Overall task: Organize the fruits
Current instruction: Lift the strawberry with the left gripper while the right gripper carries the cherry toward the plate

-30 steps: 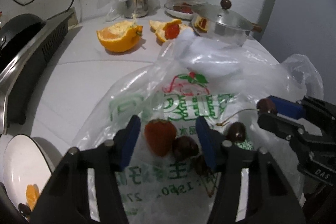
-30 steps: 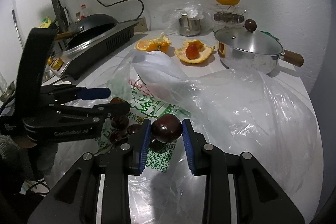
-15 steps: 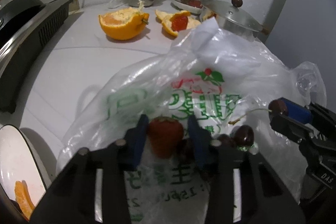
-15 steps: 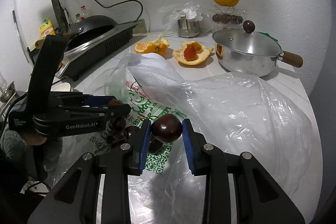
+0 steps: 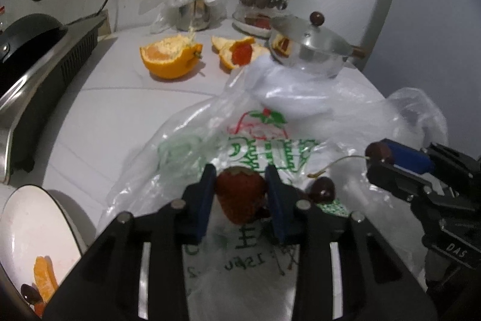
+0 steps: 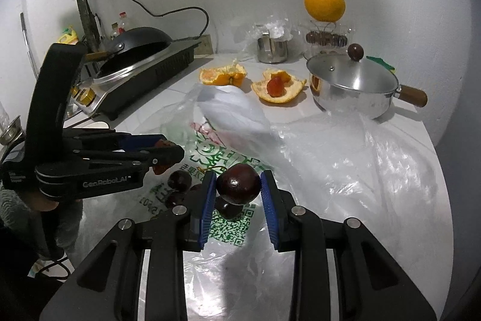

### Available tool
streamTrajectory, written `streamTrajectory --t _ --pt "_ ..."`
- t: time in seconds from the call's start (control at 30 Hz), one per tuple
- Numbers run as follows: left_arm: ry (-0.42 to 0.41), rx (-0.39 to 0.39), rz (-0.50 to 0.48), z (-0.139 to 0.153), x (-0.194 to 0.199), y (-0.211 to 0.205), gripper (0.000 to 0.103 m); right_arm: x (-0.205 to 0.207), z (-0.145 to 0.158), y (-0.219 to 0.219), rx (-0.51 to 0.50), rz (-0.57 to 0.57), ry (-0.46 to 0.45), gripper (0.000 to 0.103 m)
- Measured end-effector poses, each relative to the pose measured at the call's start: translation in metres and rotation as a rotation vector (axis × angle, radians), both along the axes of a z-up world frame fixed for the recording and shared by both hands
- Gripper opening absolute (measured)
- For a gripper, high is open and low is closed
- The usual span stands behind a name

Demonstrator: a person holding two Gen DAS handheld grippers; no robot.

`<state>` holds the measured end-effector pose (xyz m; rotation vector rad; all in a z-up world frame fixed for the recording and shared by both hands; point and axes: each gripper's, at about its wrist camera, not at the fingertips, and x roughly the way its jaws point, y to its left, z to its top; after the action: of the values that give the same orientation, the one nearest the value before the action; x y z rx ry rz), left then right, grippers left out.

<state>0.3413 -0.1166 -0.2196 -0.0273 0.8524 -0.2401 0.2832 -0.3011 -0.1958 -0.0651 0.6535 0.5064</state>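
My left gripper is shut on a red strawberry and holds it just above a clear plastic bag with green print. My right gripper is shut on a dark cherry with a long stem. It shows at the right of the left wrist view. Loose cherries lie on the bag below the left gripper. One cherry lies right of the strawberry.
A white bowl with an orange slice sits at lower left. Orange peel halves, one holding a strawberry, lie further back. A lidded steel pot, a steel cup, a fruit container topped by an orange and a stove stand behind.
My left gripper has closed on the strawberry and lifted it slightly off the bag. My right gripper has kept its hold on the cherry and stayed nearly still.
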Motion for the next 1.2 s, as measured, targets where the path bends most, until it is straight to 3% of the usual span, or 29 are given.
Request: streamTrajectory --t 0.47,1.2 --pt "-0.085 0.003 -0.024 0.031 -0.041 0.006 0.034 -0.029 0.021 0.011 -0.014 -0.004 -0.046 0.032" --pt "-0.142 0.013 -0.013 0.051 -0.095 0.040 0.034 -0.068 0.041 0.047 -0.040 0.029 -0.094 0.032"
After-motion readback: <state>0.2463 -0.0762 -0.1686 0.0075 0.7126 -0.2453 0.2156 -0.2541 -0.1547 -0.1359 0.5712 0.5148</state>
